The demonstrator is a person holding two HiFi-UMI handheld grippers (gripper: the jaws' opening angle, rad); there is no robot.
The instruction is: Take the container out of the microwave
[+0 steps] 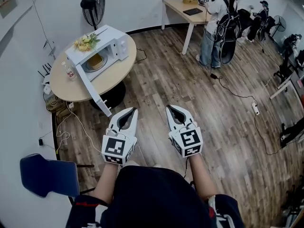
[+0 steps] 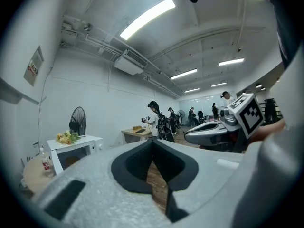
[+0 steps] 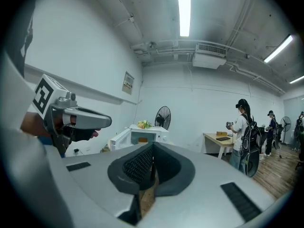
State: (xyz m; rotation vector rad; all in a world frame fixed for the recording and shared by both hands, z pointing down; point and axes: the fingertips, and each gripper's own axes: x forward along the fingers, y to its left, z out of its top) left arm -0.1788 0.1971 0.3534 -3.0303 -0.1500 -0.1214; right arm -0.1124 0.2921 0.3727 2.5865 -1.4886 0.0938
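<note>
A white microwave (image 1: 102, 49) stands on a round wooden table (image 1: 116, 72) at the far left, its door (image 1: 92, 90) swung wide open. A yellowish container (image 1: 96, 61) sits inside it, also showing in the right gripper view as the container (image 3: 143, 140). My left gripper (image 1: 134, 109) and right gripper (image 1: 167, 107) are side by side over the wood floor, well short of the table, both shut and empty. In their own views the left gripper (image 2: 152, 140) and right gripper (image 3: 153, 145) point level toward the microwave (image 2: 73, 151).
Yellow flowers (image 1: 85, 42) lie on the microwave and a bottle (image 1: 69, 70) stands beside it. A floor fan (image 1: 93, 4) is behind the table. A person (image 1: 216, 27) stands at a desk (image 1: 178, 6) at the back right. A blue chair (image 1: 50, 175) and cables (image 1: 61, 132) lie near left.
</note>
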